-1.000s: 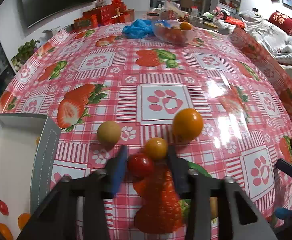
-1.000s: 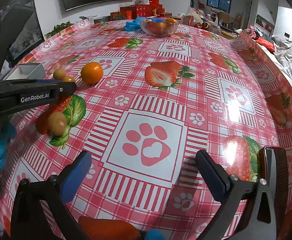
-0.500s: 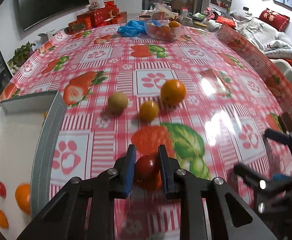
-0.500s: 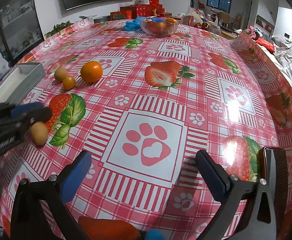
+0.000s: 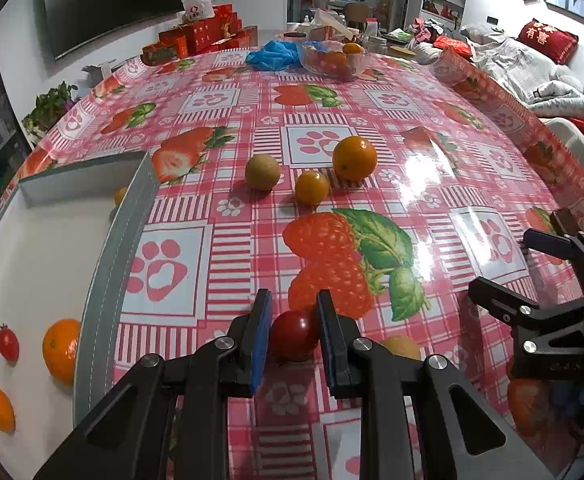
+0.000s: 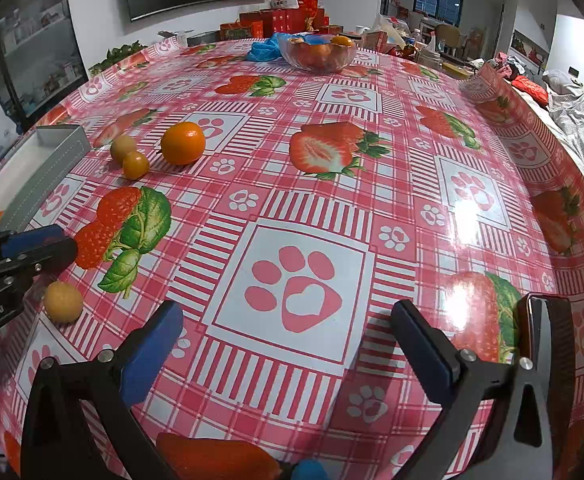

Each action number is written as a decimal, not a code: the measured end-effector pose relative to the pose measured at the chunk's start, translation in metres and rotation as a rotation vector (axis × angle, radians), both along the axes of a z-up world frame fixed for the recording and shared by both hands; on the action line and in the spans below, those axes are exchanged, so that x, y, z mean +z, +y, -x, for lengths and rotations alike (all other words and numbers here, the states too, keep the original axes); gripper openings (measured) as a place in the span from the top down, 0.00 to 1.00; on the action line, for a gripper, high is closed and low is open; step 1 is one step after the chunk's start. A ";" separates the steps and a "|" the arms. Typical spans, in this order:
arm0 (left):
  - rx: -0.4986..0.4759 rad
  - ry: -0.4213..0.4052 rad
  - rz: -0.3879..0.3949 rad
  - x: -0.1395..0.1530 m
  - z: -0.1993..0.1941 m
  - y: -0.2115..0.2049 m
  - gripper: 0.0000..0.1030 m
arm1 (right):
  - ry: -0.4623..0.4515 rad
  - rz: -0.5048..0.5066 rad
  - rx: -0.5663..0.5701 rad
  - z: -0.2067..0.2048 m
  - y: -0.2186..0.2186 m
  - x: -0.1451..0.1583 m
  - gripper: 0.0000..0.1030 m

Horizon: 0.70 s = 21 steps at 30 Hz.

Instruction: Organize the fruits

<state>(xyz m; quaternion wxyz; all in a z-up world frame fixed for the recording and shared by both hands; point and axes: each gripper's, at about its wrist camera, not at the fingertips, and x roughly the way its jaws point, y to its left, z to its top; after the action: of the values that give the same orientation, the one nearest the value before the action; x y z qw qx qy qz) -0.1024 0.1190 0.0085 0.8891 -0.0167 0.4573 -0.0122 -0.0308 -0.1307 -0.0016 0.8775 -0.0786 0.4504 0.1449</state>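
1. Tabletop under a glossy red-check cloth (image 6: 304, 184) with strawberry and paw prints, living room behind
2. Left gripper (image 5: 294, 326) jaws closed onto a red cherry tomato (image 5: 294, 334), blue pads pressing both its sides, held just above the cloth
3. Right gripper (image 6: 287, 330) jaws wide apart, nothing between them, over a paw print
4. Tan round fruit (image 6: 63, 302) on the cloth just beside the left gripper
5. White tray (image 5: 107, 264) at left holds a small tomato (image 5: 7, 342) and oranges (image 5: 60, 350)
6. Farther out: brownish fruit (image 5: 262, 172), small yellow-orange fruit (image 5: 312, 187) and an orange (image 5: 354, 158), close together
7. Far end: clear bowl (image 6: 318, 54) of fruit, blue bag (image 5: 275, 55) beside it
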 end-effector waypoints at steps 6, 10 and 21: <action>0.018 -0.002 0.020 0.004 0.011 0.006 0.77 | 0.018 -0.102 0.074 0.020 0.003 0.013 0.01; 0.027 -0.009 0.022 0.008 0.016 0.011 0.77 | -0.012 -0.113 0.177 0.033 0.027 0.023 0.01; 0.094 -0.053 0.061 0.036 0.042 0.036 0.77 | 0.035 -0.057 0.292 0.029 0.094 0.010 0.36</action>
<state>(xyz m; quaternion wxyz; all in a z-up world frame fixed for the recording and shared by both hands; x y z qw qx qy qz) -0.1449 0.1548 0.0448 0.8996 -0.0651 0.4316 0.0153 -0.0596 -0.0365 0.0084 0.8411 -0.1157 0.4450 0.2849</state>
